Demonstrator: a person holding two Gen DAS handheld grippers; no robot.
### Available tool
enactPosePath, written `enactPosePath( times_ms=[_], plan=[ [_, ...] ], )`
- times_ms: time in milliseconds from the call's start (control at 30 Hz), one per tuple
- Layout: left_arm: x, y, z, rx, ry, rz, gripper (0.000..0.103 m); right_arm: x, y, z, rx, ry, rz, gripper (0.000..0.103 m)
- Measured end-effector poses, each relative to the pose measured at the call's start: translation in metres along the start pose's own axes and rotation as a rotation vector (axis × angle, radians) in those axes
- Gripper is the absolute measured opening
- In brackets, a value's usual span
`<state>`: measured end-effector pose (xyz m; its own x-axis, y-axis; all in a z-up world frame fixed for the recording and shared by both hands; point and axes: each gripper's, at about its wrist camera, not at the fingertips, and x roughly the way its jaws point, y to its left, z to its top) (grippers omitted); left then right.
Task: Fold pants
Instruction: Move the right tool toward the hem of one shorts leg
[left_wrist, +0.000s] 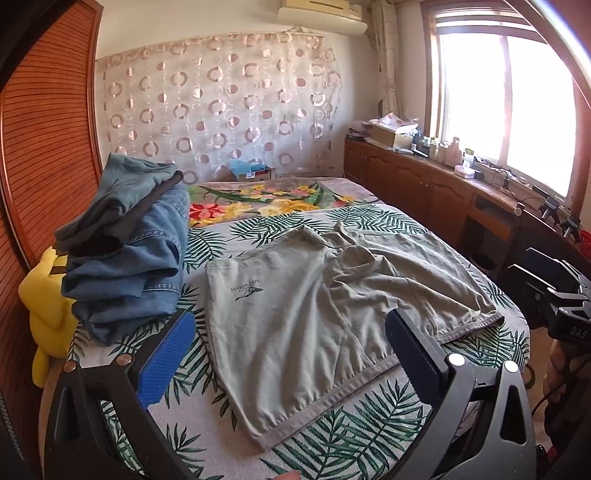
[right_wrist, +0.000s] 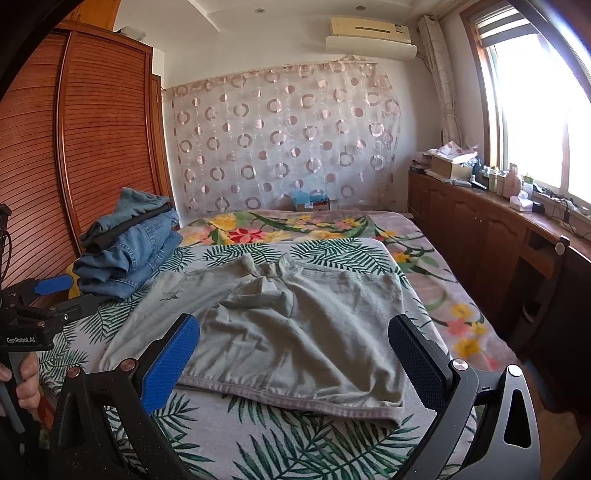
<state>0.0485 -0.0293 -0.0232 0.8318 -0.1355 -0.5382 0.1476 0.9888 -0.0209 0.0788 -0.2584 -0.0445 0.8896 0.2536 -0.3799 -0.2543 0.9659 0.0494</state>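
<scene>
While both sets of fingers stand spread wide with nothing between them, the left gripper (left_wrist: 288, 354) hangs over the near edge of the pants (left_wrist: 317, 302), and the right gripper (right_wrist: 295, 354) hangs over their other half (right_wrist: 280, 325). These grey-green short pants lie flat and unfolded, rumpled at the crotch, on a palm-leaf sheet (right_wrist: 280, 439) covering the bed (left_wrist: 266, 195). Just beside them, to the left, sits a pile of folded jeans (left_wrist: 129, 266), with a yellow plush toy (left_wrist: 44, 306) behind it.
</scene>
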Motion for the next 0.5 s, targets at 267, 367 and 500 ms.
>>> enactPosePath(
  times_ms=[267,367,500],
  plan=[
    [0.02,-0.009,0.0,0.033,0.031,-0.023,0.103,0.009,-0.015,0.006,-0.012,0.019,-0.054,0.099],
    [0.028,-0.013,0.001,0.044,0.044,-0.03,0.103,0.015,-0.016,0.008,-0.021,0.036,-0.07,0.096],
    [0.037,-0.019,0.005,0.069,0.05,-0.03,0.103,0.021,-0.008,0.015,-0.036,0.059,-0.076,0.093]
  ],
)
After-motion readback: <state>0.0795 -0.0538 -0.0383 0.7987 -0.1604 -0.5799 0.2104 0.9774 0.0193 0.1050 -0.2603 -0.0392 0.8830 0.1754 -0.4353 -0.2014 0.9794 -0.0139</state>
